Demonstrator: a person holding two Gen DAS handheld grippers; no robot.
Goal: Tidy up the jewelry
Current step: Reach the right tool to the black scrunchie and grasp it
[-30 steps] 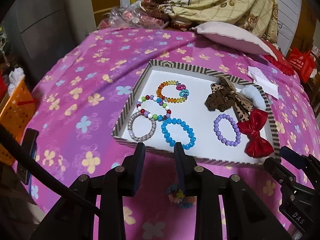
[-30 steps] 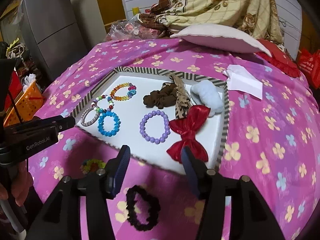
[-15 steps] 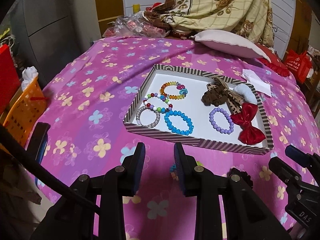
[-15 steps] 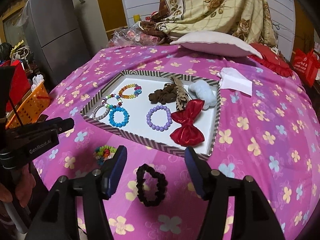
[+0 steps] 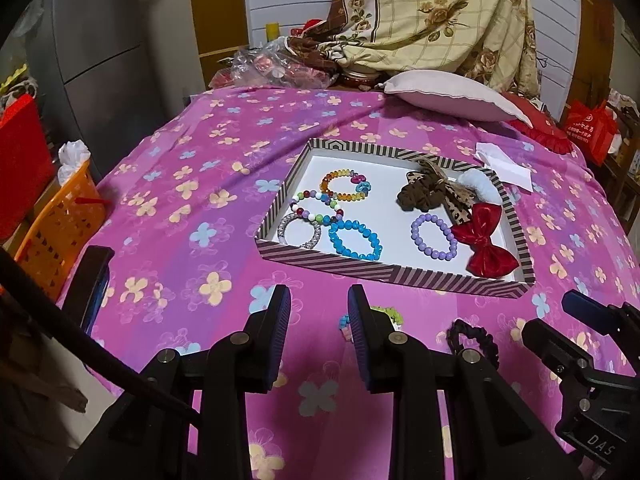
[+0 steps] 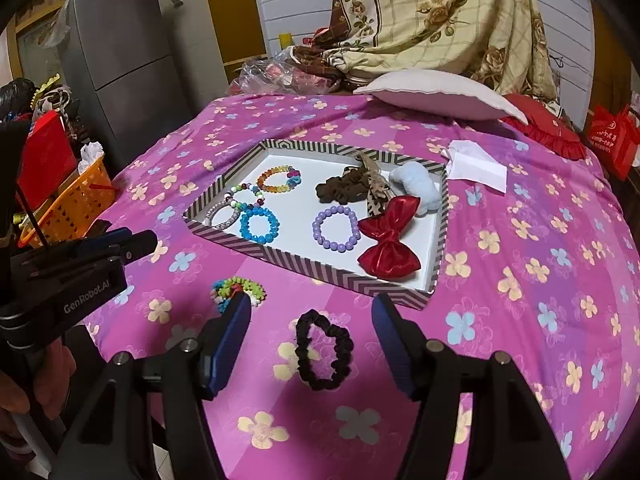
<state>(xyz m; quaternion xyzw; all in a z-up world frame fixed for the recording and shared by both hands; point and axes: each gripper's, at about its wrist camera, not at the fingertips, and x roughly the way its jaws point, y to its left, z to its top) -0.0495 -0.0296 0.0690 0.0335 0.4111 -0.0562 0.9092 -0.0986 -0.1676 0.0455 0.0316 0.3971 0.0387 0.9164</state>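
A striped-rim white tray (image 5: 400,274) (image 6: 352,280) on the pink flowered cloth holds several bead bracelets on the left, such as a blue one (image 5: 354,238) (image 6: 259,225) and a purple one (image 5: 434,236) (image 6: 335,228). On its right lie a brown scrunchie (image 6: 340,190), a pale blue scrunchie (image 6: 416,186) and a red bow (image 5: 486,240) (image 6: 390,250). Outside the tray, on the cloth, lie a black scrunchie (image 6: 324,354) (image 5: 474,336) and a multicoloured bracelet (image 6: 236,288) (image 5: 384,314). My right gripper (image 6: 312,320) is open above the black scrunchie. My left gripper (image 5: 318,312) is open and empty, just left of the multicoloured bracelet.
A white pillow (image 5: 452,94) and a folded white paper (image 5: 504,164) lie behind and right of the tray. An orange basket (image 5: 56,224) stands off the left edge. A patterned blanket (image 5: 432,12) hangs at the back. A grey fridge (image 6: 120,52) stands at the left.
Both grippers have pulled back and up from the tray. The black scrunchie and the multicoloured bracelet now show more fully in front of the tray.
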